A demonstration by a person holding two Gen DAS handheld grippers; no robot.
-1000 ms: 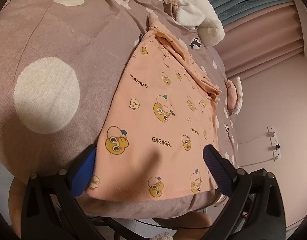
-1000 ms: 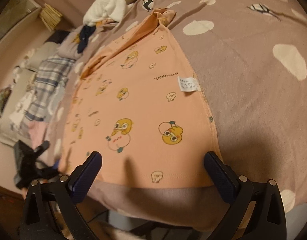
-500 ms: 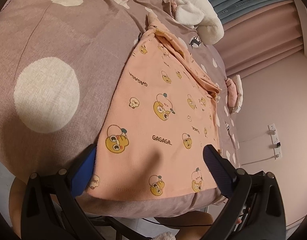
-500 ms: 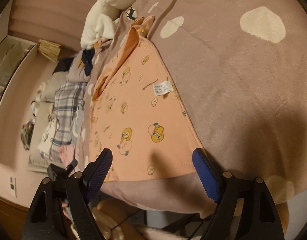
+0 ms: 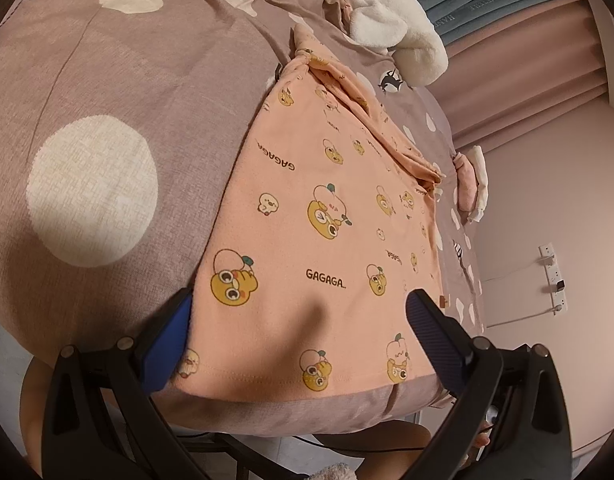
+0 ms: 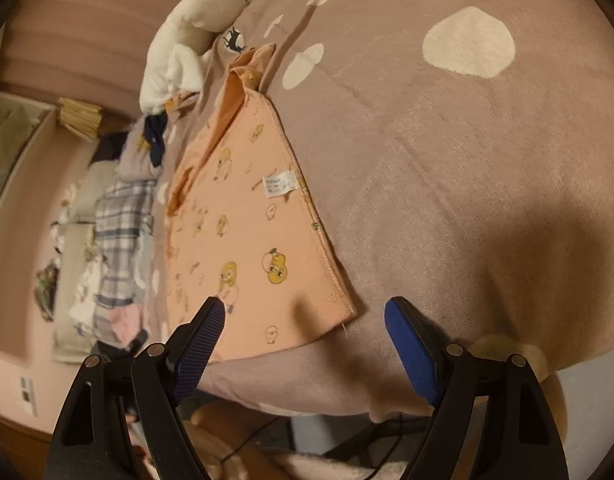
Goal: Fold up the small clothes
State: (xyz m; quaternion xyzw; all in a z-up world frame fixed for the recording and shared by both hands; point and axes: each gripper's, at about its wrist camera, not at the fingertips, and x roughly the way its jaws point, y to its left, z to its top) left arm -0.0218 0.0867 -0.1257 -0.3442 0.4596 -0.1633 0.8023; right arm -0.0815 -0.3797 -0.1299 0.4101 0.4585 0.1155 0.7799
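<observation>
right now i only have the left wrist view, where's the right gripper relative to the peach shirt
Observer: The right gripper is at the peach shirt's near right corner. In the right wrist view that corner lies between its jaws.
Operator: is it gripping
Observer: No. The jaws are open and neither pad presses on the cloth.
Operator: anything on that edge i should know about
Observer: A white care label lies face up on the shirt beside that right edge, farther up from the corner.
</observation>
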